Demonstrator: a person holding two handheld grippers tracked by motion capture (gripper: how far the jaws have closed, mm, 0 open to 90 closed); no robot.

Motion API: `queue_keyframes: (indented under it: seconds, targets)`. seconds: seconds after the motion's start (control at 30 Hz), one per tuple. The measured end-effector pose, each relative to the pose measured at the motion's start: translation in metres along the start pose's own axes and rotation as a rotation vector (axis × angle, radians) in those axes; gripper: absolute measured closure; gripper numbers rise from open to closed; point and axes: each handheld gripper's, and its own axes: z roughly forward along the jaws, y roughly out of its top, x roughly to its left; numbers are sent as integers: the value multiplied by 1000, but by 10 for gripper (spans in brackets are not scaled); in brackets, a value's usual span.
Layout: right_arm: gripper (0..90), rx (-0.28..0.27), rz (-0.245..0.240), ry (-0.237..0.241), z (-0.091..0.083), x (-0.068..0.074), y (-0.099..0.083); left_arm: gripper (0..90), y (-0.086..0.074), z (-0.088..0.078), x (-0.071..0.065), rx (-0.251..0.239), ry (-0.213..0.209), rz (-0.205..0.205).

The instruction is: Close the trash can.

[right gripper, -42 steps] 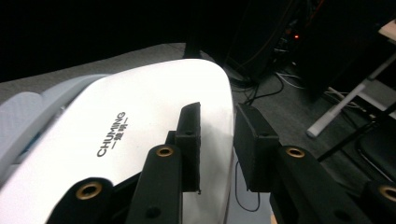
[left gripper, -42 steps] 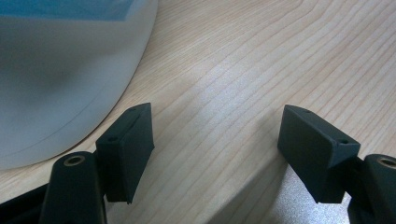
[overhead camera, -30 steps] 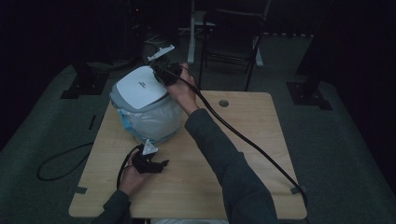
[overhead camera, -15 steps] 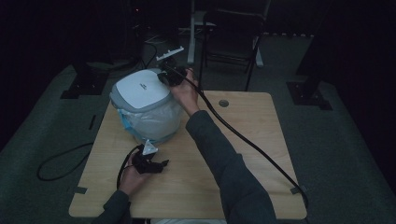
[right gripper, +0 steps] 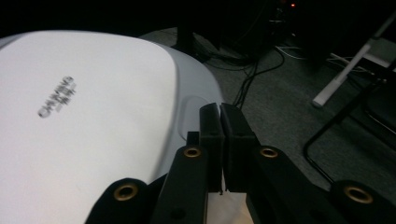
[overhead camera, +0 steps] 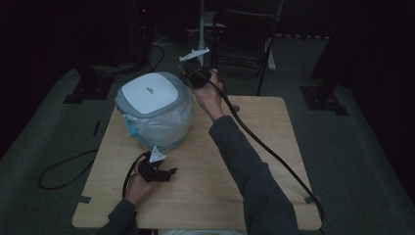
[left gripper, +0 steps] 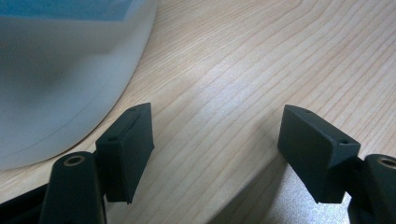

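A small bin (overhead camera: 155, 122) with a white lid (overhead camera: 148, 93), a grey rim and a plastic liner stands on the left half of the wooden table (overhead camera: 254, 122). My right gripper (overhead camera: 186, 77) hovers at the lid's back right edge, shut with nothing between its pads. In the right gripper view its jaws (right gripper: 220, 116) meet just past the lid (right gripper: 84, 116). My left gripper (overhead camera: 170, 172) rests on the table in front of the bin, open and empty. In the left gripper view its jaws (left gripper: 215, 135) stand wide apart over bare wood, with the bin (left gripper: 56, 70) at the left.
The right gripper's thick cable (overhead camera: 266, 147) trails across the table's right half to the front corner. A folding chair (overhead camera: 244, 34) stands behind the table. Black stand bases (overhead camera: 80, 90) (overhead camera: 325, 98) flank it, and a cable loop (overhead camera: 63, 171) lies on the floor at the left.
My right hand has slid to the right, from over the lid's back part to just past its back right edge. The left hand has stayed put.
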Motion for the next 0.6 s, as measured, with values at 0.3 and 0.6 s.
queue_keyframes:
  seconds: [0.3, 0.6]
  targets:
    - [842, -3, -22, -18, -23, -22, -33, 276, 0, 0, 0, 0, 2, 1]
    - [816, 60, -7, -44, -31, -56, -91, 276, 0, 0, 0, 0, 3, 1]
